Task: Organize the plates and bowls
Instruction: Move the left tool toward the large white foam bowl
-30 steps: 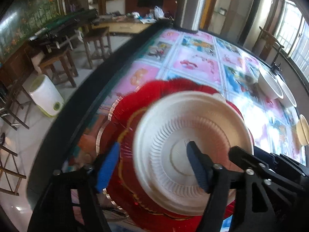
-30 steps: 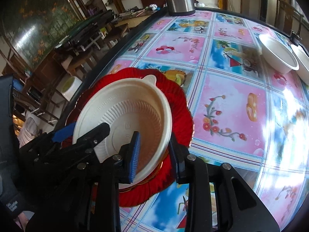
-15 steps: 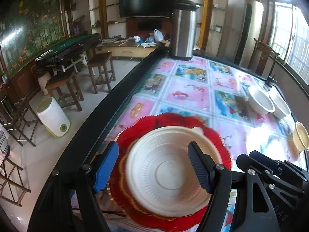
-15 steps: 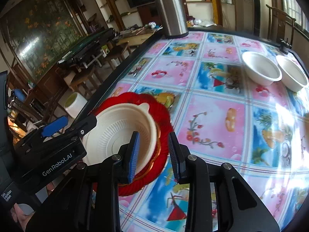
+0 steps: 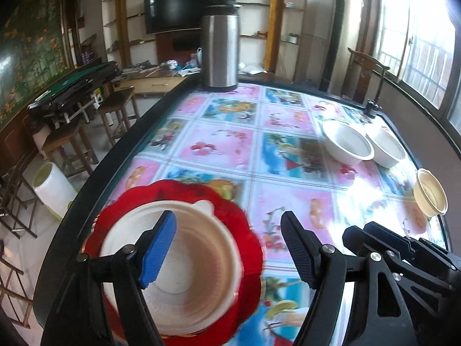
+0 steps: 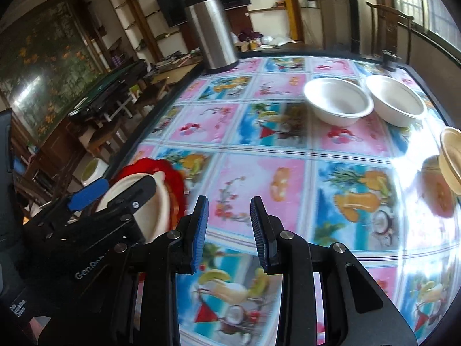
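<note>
Cream bowl (image 5: 184,262) upright, sitting on red scalloped plate (image 5: 247,248) at near left bench edge. Two white bowls (image 6: 338,101) (image 6: 396,99) upright, touching side by side, far right. Tan bowl (image 5: 430,191) tilted, right edge, apart from others.

The only lettering I can make out is white print on the black body of the left gripper (image 6: 161,201), seen from the right wrist view: it reads "GenRob", and the rest of the word is cut off behind the right gripper's frame. Lower down on the same black housing there is a smaller block of white print, too small and blurred to read.
</note>
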The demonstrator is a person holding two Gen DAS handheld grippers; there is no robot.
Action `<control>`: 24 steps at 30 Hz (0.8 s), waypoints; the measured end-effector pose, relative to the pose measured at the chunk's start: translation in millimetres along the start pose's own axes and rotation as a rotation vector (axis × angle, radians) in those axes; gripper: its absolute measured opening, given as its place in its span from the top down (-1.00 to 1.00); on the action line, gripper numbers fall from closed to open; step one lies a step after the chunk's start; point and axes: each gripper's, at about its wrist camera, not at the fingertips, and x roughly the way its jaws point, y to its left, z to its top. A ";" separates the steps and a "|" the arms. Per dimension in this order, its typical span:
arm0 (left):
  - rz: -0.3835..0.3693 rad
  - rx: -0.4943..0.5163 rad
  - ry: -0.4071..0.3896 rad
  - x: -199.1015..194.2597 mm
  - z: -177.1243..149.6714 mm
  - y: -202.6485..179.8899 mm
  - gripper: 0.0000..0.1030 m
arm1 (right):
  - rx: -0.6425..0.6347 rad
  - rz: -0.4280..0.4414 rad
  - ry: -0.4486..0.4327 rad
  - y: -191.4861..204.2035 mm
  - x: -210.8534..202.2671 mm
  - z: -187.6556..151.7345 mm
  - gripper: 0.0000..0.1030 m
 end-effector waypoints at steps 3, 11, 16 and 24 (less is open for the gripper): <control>-0.011 0.018 0.005 3.5 1.7 -16.5 -0.46 | 0.028 -0.013 -0.001 -17.4 -2.9 0.3 0.42; -0.048 0.067 0.045 19.9 3.9 -59.0 -0.46 | 0.120 -0.051 -0.015 -70.9 -13.5 -2.7 0.42; -0.069 0.085 0.060 30.3 10.8 -84.5 -0.46 | 0.188 -0.089 -0.016 -109.9 -17.1 -0.2 0.42; -0.092 0.102 0.102 56.4 26.2 -118.1 -0.46 | 0.258 -0.120 -0.024 -153.1 -16.8 13.7 0.43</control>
